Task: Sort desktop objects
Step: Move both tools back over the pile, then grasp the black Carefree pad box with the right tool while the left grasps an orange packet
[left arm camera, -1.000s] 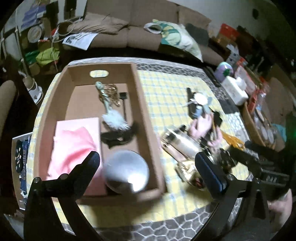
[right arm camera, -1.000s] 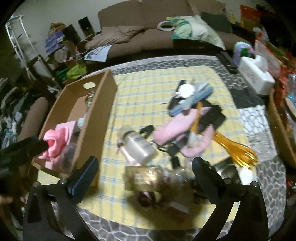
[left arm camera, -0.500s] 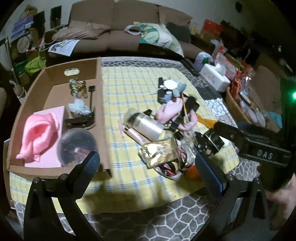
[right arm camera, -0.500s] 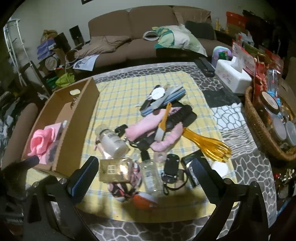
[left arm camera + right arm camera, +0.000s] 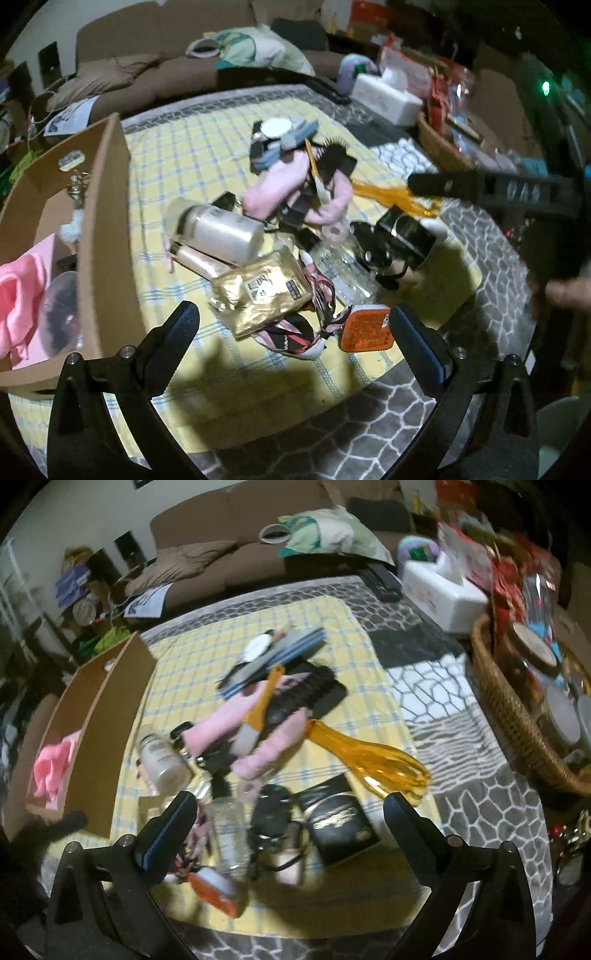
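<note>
A heap of small things lies on the yellow checked cloth (image 5: 192,155): a white jar (image 5: 221,230), a gold packet (image 5: 258,291), an orange tin (image 5: 365,328), pink socks (image 5: 280,188), a black box (image 5: 406,232) and an amber plastic utensil (image 5: 369,757). My left gripper (image 5: 291,325) is open, low over the near edge of the heap, with the gold packet and the tin just ahead of its tips. My right gripper (image 5: 290,808) is open too, above a clear jar (image 5: 229,830) and the black box (image 5: 340,823). Neither one holds anything.
An open cardboard box (image 5: 107,221) stands left of the heap with a pink cloth (image 5: 18,280) and a round clear thing inside. A wicker basket (image 5: 517,720) and a white tissue box (image 5: 443,587) crowd the right side. A brown sofa (image 5: 240,542) runs behind the table.
My left gripper has swung right, from above the cardboard box to the near edge of the heap. My right gripper has come lower and closer over the heap. Both stayed open.
</note>
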`<move>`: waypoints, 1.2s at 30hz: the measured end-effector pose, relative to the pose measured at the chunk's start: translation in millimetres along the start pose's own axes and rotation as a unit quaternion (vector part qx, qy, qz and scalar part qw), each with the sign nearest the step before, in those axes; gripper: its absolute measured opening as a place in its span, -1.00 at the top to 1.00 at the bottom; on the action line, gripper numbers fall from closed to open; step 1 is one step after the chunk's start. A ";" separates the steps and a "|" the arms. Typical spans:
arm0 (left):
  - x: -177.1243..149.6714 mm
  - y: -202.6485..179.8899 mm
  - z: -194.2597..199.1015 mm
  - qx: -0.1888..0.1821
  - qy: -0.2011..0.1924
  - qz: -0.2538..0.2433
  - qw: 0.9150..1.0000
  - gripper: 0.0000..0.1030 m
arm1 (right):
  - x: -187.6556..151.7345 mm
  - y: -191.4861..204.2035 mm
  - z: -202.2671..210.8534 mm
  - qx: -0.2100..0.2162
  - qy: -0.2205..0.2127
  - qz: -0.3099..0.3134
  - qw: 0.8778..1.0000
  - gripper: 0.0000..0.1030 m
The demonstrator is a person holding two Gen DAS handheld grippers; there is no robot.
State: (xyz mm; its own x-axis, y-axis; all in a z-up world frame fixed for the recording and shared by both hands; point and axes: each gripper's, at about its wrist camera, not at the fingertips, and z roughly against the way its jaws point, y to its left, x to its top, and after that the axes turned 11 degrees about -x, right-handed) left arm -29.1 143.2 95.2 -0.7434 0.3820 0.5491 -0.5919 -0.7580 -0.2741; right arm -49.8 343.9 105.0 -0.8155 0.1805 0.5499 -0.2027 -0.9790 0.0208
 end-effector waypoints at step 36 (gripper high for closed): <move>-27.1 -42.0 -71.4 -0.001 0.030 -0.043 0.999 0.07 | -32.5 2.1 -63.0 -0.020 0.057 0.117 0.991 -0.04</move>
State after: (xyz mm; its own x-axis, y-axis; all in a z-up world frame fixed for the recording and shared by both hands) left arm -6.4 202.5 35.4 -0.7067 0.4769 0.5227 -0.6553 -0.7198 -0.2292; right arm -57.8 342.0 34.6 -0.8984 -0.0390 0.4375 -0.0200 -0.9914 -0.1295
